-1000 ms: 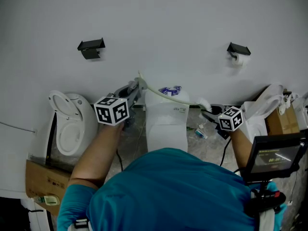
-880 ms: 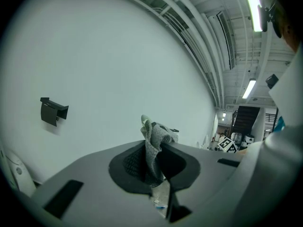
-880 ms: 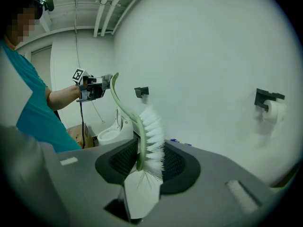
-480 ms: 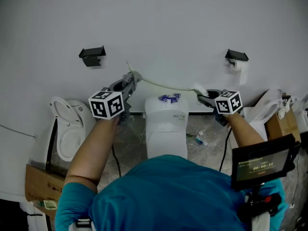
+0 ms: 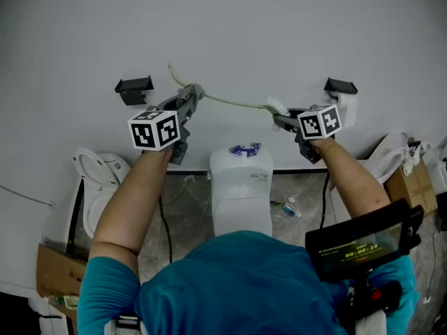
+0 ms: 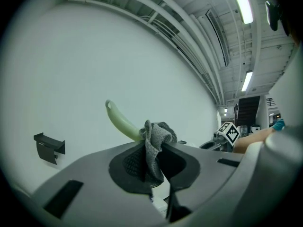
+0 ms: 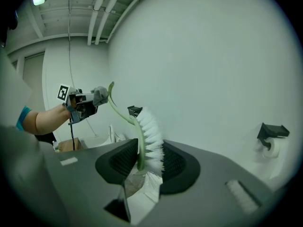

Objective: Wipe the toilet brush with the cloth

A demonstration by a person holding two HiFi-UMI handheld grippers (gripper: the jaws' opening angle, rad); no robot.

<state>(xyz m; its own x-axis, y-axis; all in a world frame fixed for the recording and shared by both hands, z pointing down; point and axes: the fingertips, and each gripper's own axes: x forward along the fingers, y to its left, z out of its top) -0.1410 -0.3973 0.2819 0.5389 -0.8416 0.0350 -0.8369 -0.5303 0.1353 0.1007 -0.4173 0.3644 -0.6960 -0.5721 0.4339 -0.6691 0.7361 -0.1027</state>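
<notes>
White toilet tank (image 5: 241, 180) is sitting nearest, at 6 o'clock below both raised arms. Left gripper (image 5: 190, 98) at 10 o'clock is clamping the grey cloth (image 6: 154, 143), which is bunching around the pale green handle of the toilet brush (image 5: 230, 102), handle tip poking out toward 11; right gripper (image 5: 279, 117) at 1 o'clock is pinching the white bristle head between its pads, so the toilet brush is hanging in the air, spanning gripper to gripper. Farthest, the white wall (image 5: 244, 26) is carrying a black bracket (image 5: 133, 86) at 9 o'clock and a paper-roll holder (image 5: 340, 86) at 3 o'clock.
</notes>
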